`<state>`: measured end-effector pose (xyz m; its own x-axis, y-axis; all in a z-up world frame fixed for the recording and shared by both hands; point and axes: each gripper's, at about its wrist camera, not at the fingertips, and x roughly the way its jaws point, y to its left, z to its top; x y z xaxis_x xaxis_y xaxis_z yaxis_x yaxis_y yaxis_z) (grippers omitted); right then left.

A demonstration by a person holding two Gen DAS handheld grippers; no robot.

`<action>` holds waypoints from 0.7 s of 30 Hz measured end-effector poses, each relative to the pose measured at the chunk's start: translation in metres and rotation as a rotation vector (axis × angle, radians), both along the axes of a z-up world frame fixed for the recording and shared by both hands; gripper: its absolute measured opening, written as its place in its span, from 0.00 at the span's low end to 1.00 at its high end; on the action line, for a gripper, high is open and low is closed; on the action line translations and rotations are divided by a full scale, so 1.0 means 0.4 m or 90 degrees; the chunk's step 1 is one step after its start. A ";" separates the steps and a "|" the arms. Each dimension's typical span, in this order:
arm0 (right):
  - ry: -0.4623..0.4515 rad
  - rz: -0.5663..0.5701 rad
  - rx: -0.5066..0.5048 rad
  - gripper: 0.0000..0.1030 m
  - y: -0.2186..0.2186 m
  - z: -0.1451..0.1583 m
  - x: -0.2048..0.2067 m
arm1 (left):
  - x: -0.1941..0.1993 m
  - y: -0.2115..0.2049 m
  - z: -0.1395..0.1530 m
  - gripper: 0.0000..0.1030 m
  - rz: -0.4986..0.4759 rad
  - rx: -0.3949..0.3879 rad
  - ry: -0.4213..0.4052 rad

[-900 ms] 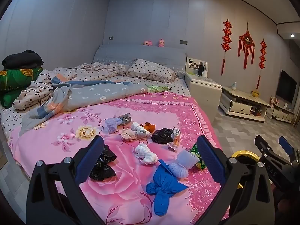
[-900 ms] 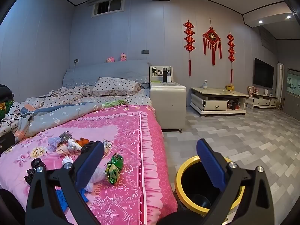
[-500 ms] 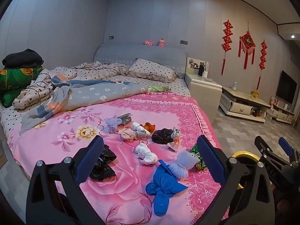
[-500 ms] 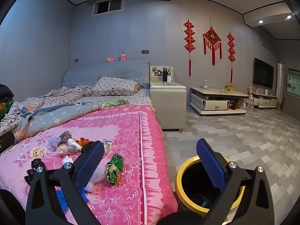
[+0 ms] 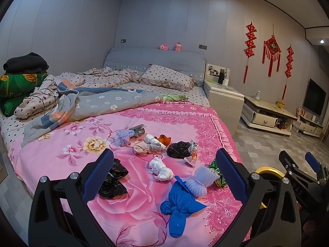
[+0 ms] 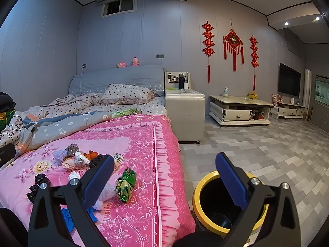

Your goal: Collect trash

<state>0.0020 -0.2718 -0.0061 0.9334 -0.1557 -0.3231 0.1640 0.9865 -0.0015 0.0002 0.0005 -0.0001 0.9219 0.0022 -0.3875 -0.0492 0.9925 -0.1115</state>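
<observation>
Several pieces of trash lie on the pink bedspread (image 5: 61, 144): a blue bag (image 5: 178, 205), a black bag (image 5: 113, 181), a white wad (image 5: 160, 168), a pale mesh wad (image 5: 201, 181), a second black bag (image 5: 177, 149), a green foil wrapper (image 6: 125, 185). My left gripper (image 5: 164, 175) is open and empty above them. My right gripper (image 6: 164, 179) is open and empty over the bed's edge, beside a yellow-rimmed black bin (image 6: 207, 201) on the floor; the right gripper also shows in the left wrist view (image 5: 298, 164).
A rumpled grey quilt (image 5: 98, 105) and a dotted pillow (image 5: 166, 78) lie at the bed's head. A white nightstand (image 6: 185, 113) stands right of the bed, a low table (image 6: 238, 107) beyond it. Tiled floor (image 6: 267, 154) spreads to the right.
</observation>
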 end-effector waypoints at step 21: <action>0.002 0.000 0.000 0.92 0.002 -0.005 0.003 | 0.007 0.010 -0.014 0.93 0.003 -0.010 0.005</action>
